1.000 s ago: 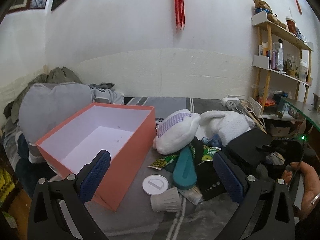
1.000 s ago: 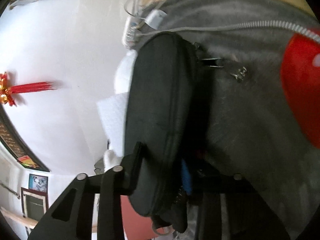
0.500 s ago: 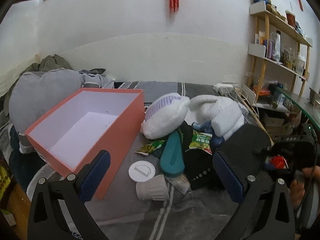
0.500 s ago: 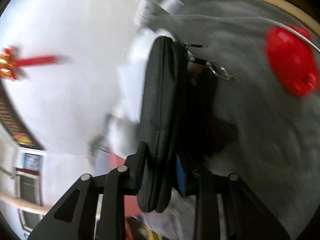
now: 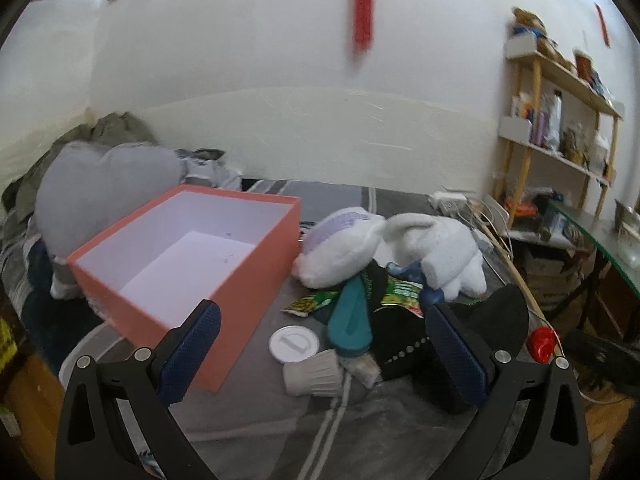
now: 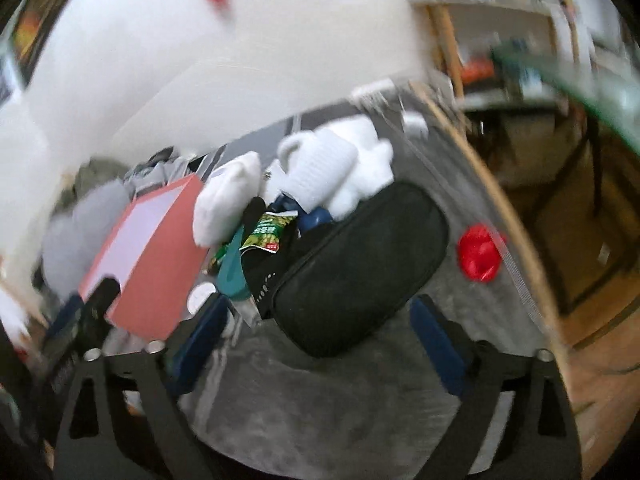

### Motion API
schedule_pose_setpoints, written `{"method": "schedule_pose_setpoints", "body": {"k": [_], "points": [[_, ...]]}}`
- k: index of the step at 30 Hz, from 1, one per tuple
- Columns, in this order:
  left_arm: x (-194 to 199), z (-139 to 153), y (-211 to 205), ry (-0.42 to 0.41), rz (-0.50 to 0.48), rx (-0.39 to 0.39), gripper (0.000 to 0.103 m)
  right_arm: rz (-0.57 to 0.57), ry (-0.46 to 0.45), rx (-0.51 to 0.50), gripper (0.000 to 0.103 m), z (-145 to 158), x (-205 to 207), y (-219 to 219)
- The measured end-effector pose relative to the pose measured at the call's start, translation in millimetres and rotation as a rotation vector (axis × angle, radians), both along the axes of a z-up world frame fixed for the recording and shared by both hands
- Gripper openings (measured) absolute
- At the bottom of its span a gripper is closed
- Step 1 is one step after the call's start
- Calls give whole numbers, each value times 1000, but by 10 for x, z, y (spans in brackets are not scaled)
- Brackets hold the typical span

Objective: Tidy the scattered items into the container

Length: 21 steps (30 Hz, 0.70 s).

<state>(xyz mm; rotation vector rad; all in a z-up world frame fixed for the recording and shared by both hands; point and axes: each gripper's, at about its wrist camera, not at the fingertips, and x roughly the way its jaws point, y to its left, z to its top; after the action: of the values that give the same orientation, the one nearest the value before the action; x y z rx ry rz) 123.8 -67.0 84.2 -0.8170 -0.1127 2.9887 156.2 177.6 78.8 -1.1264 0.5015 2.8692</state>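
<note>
the left gripper has its fingers spread wide with nothing between them, hovering over the bed; between the pads lie a white lid and a ribbed white cup on its side. the right gripper also has its fingers wide apart and holds nothing; the black zip case lies just ahead of them on the grey blanket, seemingly apart from both pads, though blur makes that hard to judge.

further out, the pink box stands open to the left of the pile, its white inside bare apart from a speck or two. so the tidying looks barely begun: nothing of the pile sits in the container. still outside it are the teal case, a green snack packet, the black studded item, two white plush things, and a red cap near the bed's edge.

the lid bears a raised letter "d". the snack packet carries print in green and red, too small to read. nothing else shows legible writing.
</note>
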Motion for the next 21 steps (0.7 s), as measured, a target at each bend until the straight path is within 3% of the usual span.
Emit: {"method": "schedule_pose_setpoints", "body": {"k": [4, 8, 12, 15, 21], "points": [[141, -85, -409, -38, 66, 164, 103, 82, 122, 182, 103, 142, 345, -222], [208, -206, -663, -97, 110, 272, 103, 164, 174, 236, 103, 150, 441, -378], [362, -118, -589, 14, 144, 217, 103, 227, 161, 388, 103, 122, 423, -716], [422, -86, -602, 54, 195, 183, 103, 297, 188, 366, 103, 118, 426, -900], [397, -105, -824, 9, 252, 183, 103, 391, 187, 329, 103, 77, 324, -1247]]}}
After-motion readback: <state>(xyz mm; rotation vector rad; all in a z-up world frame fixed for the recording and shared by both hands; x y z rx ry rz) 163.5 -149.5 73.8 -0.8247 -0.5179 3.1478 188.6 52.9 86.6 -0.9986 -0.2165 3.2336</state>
